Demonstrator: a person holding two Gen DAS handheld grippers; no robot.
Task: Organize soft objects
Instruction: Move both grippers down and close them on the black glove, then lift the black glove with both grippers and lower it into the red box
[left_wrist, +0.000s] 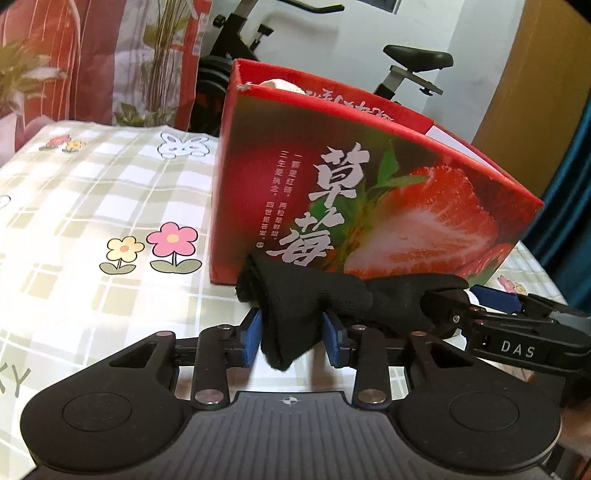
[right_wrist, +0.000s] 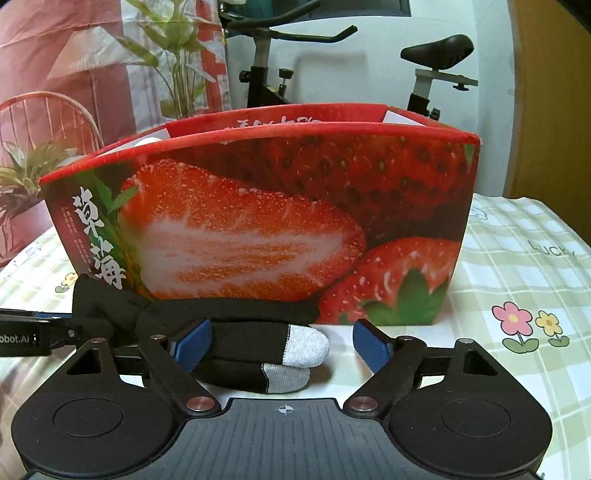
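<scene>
Black glove (right_wrist: 236, 332) with grey fingertips, flat on the checked worktop (left_wrist: 92, 206), just in front of the red strawberry box (right_wrist: 258, 221) — box at twelve o'clock in both wrist views. Left tool (left_wrist: 293, 330) pinching the bunched cuff end between its blue pads, cloth squeezed and puckered. Right tool (right_wrist: 282, 345) spread wide around the finger end, left pad touching or nearly touching the cloth, right pad well apart at three o'clock — nothing gripped there yet. Best to close the right tool squarely over both stacked fingers, not just the top layer, then lift both ends level and clear the near rim before lowering inside. Risk: limp cloth sagging and snagging the rim.
</scene>
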